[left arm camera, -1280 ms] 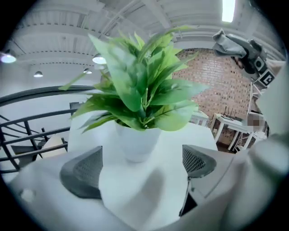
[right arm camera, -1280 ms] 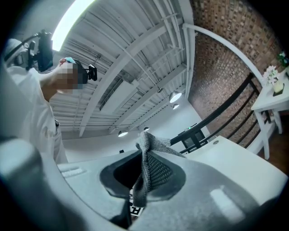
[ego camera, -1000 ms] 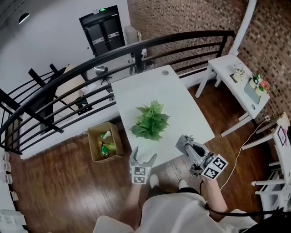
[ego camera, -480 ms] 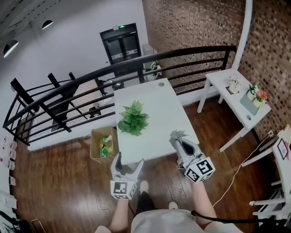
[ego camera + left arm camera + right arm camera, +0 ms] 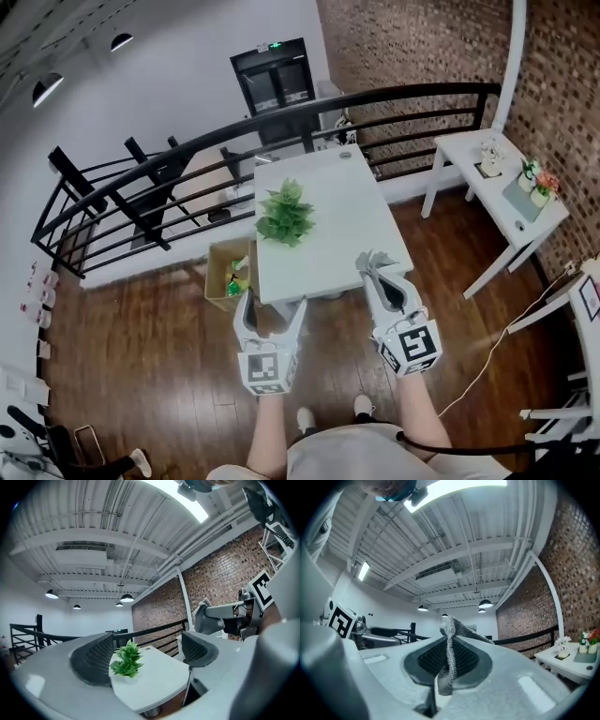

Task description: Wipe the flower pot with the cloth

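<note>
A leafy green potted plant (image 5: 284, 214) stands on the white table (image 5: 347, 225); its pot is hidden under the leaves. In the left gripper view the plant (image 5: 126, 660) shows far off between the jaws. My left gripper (image 5: 273, 314) is held level in front of the table's near edge. Its jaws are opening and nothing is between them. My right gripper (image 5: 373, 267), to its right, is shut on a grey cloth (image 5: 449, 651). A fold of that cloth (image 5: 367, 259) sticks out past the jaw tips. Both grippers are well short of the plant.
A cardboard box with bottles (image 5: 232, 274) sits on the wooden floor at the table's left. A black railing (image 5: 281, 131) runs behind the table. A white side table (image 5: 497, 173) with small plants stands by the brick wall at right. A cable (image 5: 487, 347) lies on the floor.
Both grippers have risen and now point level toward the table. The right one has rolled with the cloth still in it. The table and plant now look farther away.
</note>
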`<action>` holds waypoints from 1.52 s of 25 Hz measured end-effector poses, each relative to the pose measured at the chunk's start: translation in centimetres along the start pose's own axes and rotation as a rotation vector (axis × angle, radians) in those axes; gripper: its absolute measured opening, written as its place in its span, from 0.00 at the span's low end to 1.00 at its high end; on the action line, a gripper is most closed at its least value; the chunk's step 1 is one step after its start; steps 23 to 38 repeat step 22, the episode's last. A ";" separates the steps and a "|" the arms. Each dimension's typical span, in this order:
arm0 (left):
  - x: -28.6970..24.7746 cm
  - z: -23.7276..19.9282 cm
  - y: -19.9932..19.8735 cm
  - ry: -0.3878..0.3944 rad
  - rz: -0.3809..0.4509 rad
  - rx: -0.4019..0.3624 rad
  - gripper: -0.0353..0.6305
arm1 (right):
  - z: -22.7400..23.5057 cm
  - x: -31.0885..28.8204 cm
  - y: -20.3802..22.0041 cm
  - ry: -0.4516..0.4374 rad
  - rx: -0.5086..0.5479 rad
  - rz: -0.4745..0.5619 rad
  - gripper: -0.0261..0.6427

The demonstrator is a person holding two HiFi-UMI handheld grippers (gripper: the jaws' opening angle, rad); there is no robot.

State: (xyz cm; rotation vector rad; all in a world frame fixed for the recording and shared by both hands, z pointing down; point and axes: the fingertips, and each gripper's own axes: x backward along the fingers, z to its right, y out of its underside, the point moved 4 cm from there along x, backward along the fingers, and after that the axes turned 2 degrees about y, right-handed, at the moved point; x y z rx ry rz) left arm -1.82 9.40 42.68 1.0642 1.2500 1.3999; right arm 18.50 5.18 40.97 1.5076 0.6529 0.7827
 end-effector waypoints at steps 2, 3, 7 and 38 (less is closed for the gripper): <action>0.9 0.4 0.2 0.018 0.010 0.022 0.75 | -1.2 0.6 0.4 -0.008 0.017 -0.009 0.06; 1.2 0.3 0.3 0.023 0.010 0.046 0.75 | -1.7 0.7 0.6 -0.009 0.012 -0.013 0.06; 3.1 -1.7 -0.2 -0.006 0.014 0.077 0.75 | -4.6 0.7 1.0 -0.042 0.039 -0.042 0.06; 6.8 -6.4 -0.9 -0.002 0.042 0.087 0.67 | -11.3 -0.8 -0.6 -0.071 0.055 -0.001 0.06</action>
